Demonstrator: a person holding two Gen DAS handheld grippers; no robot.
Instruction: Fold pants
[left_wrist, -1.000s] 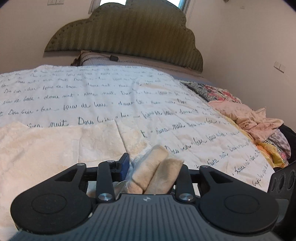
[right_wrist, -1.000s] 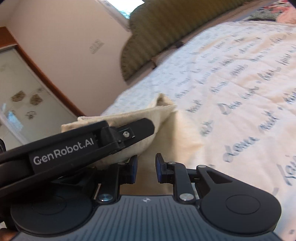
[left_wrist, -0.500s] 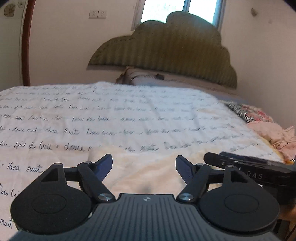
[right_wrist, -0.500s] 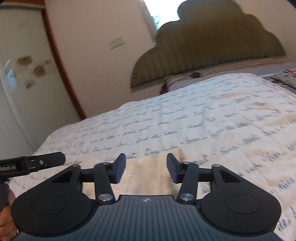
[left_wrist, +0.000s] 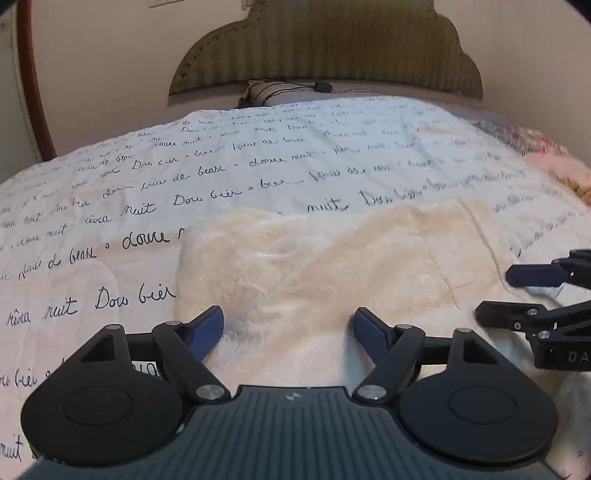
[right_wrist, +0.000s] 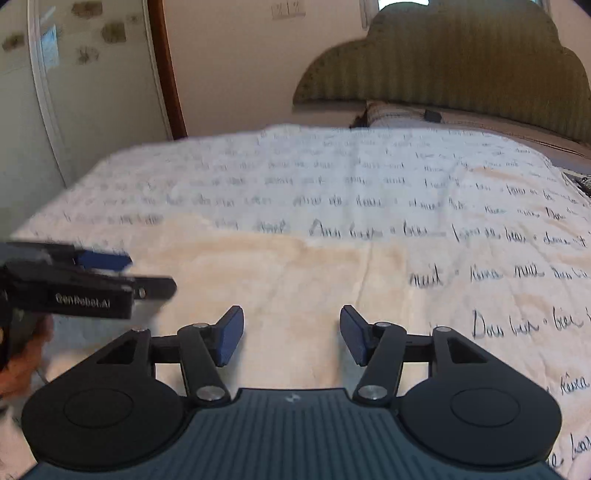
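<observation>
A: Where are the pants (left_wrist: 332, 266)?

B: Folded flat on the bed's script-printed quilt (left_wrist: 221, 166), filling the middle and lower part of both frames.

A: And the left gripper (left_wrist: 288, 328)?

B: Its jaws have just been opening; the blue fingers (left_wrist: 205, 330) stand wide with only cloth beneath, nothing pinched.

A: The right gripper (right_wrist: 291, 336)?

B: Parted too, having just been opening, empty above the cream fabric. A green headboard (right_wrist: 461, 62) sits upper right.

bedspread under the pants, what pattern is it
White with rows of dark handwritten script across the bedspread; the cream pants lie on it. Clearest in the left wrist view.
</observation>
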